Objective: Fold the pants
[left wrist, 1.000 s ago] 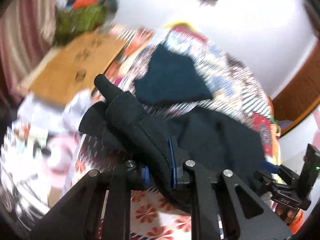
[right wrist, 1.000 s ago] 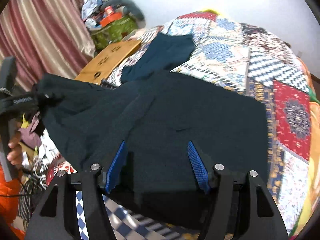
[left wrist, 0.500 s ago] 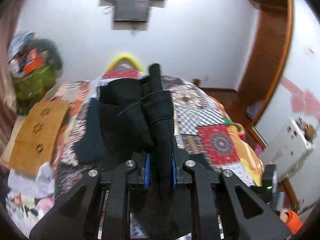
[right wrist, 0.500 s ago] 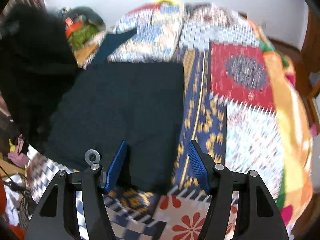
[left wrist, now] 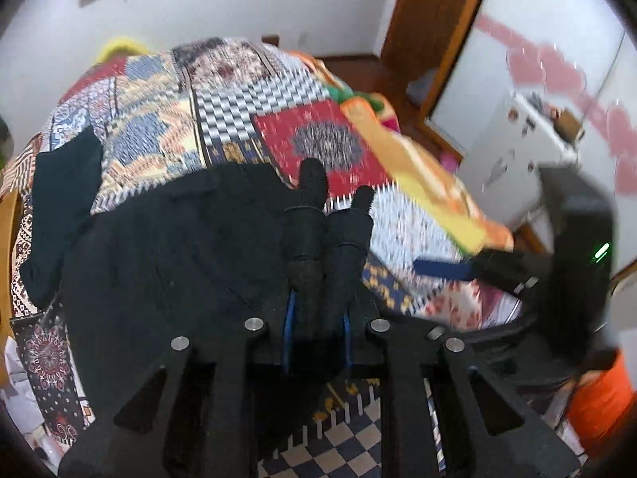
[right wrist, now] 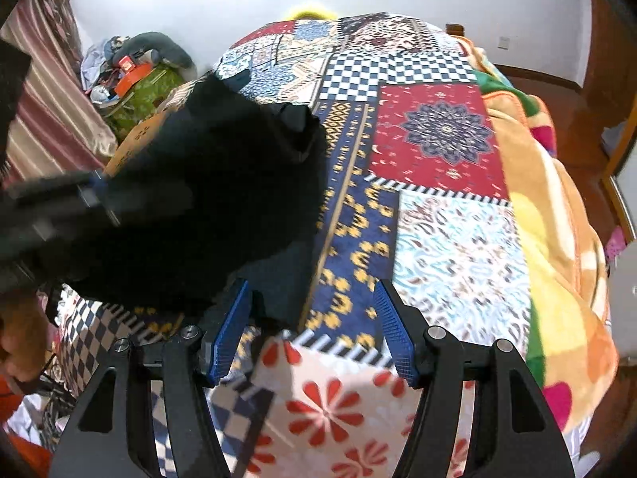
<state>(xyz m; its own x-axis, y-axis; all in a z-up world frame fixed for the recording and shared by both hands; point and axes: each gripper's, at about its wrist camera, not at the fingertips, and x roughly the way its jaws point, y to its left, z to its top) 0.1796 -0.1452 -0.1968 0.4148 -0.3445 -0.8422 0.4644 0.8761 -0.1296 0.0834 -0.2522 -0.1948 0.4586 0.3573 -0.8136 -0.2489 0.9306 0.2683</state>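
Note:
The black pants (left wrist: pixel 167 255) lie on the patchwork bedspread (left wrist: pixel 318 139), partly folded over. My left gripper (left wrist: pixel 316 318) is shut on a bunched edge of the pants (left wrist: pixel 322 235) and holds it raised over the rest of the cloth. In the right wrist view the lifted pants (right wrist: pixel 207 199) hang as a dark mass at the left, with the left gripper's body (right wrist: pixel 51 199) beside them. My right gripper (right wrist: pixel 314 330) is open and empty, low over the near edge of the bedspread (right wrist: pixel 438 199), its left finger next to the pants' lower corner.
A second dark garment (left wrist: pixel 59 199) lies at the bed's left side. A wooden board (right wrist: pixel 135 139) and a pile of clutter (right wrist: pixel 131 75) stand left of the bed by a striped curtain (right wrist: pixel 51 115). A white appliance (left wrist: pixel 517 147) and a wooden door frame (left wrist: pixel 434 36) are at the right.
My left gripper has swung the held pants edge rightward across the bed, folding it over the rest. My right gripper stays open and has shifted toward the bed's near right part.

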